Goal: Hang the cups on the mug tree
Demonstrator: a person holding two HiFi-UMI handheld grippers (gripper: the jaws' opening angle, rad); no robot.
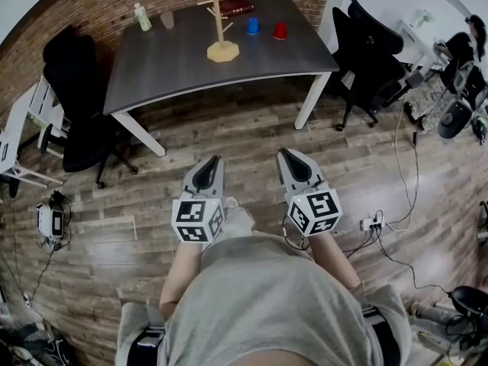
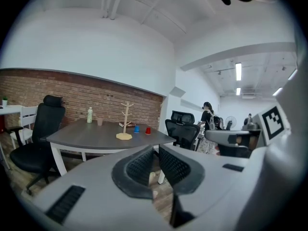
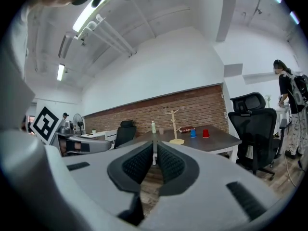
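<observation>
Left gripper (image 2: pixel 156 148): jaws parted by only a thin slit; nothing between them but floor seen through the gap.
Right gripper (image 3: pixel 154 146): same, a hairline gap between the pads, nothing held.
Mug tree (image 1: pixel 222 23): on the table (image 1: pixel 175 59), well ahead of both sets of jaws, beyond their tips; we see every peg bare.
Blue cup (image 1: pixel 252 26): stands on the tabletop just beside the tree, far ahead of the right jaws and slightly to their right.
Red cup (image 1: pixel 280 30): next to the blue one, further right, also standing on the tabletop.
Other items: a bottle (image 1: pixel 142 17) and a brownish tumbler (image 1: pixel 167 20) far ahead of the left jaws, to their left.
Progress: we judge the task not begun. No cup is hung and none is gripped.
Left to do: close the distance to the table, take each cup, hook it on a peg.
</observation>
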